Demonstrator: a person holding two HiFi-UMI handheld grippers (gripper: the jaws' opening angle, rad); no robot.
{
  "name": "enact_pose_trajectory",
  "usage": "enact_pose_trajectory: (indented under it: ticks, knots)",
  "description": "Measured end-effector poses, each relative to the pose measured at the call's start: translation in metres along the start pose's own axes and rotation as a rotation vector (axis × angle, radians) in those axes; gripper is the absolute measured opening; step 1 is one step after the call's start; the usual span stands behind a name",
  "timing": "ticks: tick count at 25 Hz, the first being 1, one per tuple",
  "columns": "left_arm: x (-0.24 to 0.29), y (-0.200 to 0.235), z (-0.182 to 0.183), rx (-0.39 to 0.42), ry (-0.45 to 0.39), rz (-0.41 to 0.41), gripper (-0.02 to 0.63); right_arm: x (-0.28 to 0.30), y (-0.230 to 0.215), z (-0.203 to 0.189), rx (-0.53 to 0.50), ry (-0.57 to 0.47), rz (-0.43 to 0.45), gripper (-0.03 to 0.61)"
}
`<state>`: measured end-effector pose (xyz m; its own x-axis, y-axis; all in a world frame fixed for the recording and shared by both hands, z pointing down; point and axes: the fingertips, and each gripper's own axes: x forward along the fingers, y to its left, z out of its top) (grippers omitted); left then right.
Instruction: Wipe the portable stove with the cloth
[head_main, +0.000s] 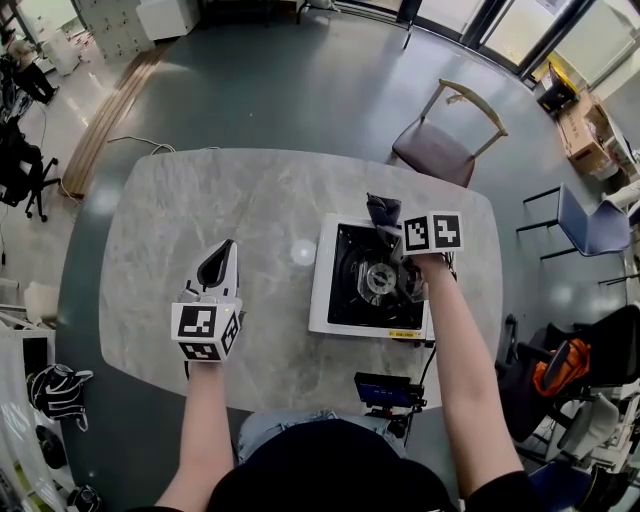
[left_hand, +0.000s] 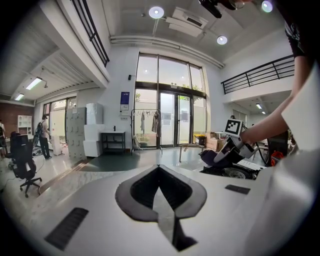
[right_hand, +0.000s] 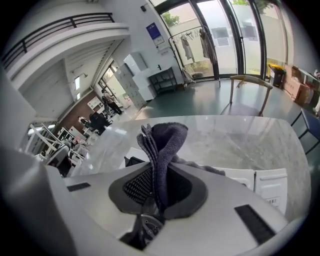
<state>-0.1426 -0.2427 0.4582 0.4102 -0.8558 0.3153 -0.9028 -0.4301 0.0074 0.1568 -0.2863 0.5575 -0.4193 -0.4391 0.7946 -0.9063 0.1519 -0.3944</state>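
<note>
The portable stove (head_main: 332, 297) is white with a black top and a round burner (head_main: 378, 279); it sits on the right half of the marble table (head_main: 200, 200). My right gripper (head_main: 390, 228) hovers over the stove's far right corner, shut on a dark grey cloth (head_main: 381, 209). In the right gripper view the cloth (right_hand: 164, 140) stands folded up between the jaws, with the stove's white edge (right_hand: 265, 185) below. My left gripper (head_main: 224, 250) is over bare table left of the stove, shut with nothing in it. The left gripper view shows the right gripper (left_hand: 231, 148) and cloth (left_hand: 209, 158) above the stove (left_hand: 235, 173).
A wooden chair (head_main: 448, 140) stands beyond the table's far right edge and a blue chair (head_main: 592, 226) further right. A black device (head_main: 386, 388) sits at the table's near edge below the stove. An office chair (left_hand: 24, 162) stands on the floor far left.
</note>
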Motion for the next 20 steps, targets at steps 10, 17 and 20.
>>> enact_pose_trajectory:
  ticks: [10,17,20]
  knots:
    - [-0.003,0.005,0.003,0.001,-0.006,0.014,0.011,0.023,0.048,-0.002,-0.163,0.1,0.061,0.064]
    - [-0.009,0.011,0.005,-0.007,-0.016,0.03,0.011,0.017,0.072,-0.009,-0.168,0.134,0.163,0.064]
    - [-0.011,0.013,0.006,-0.011,-0.021,0.033,0.011,-0.003,0.085,0.001,-0.213,0.075,0.183,0.063]
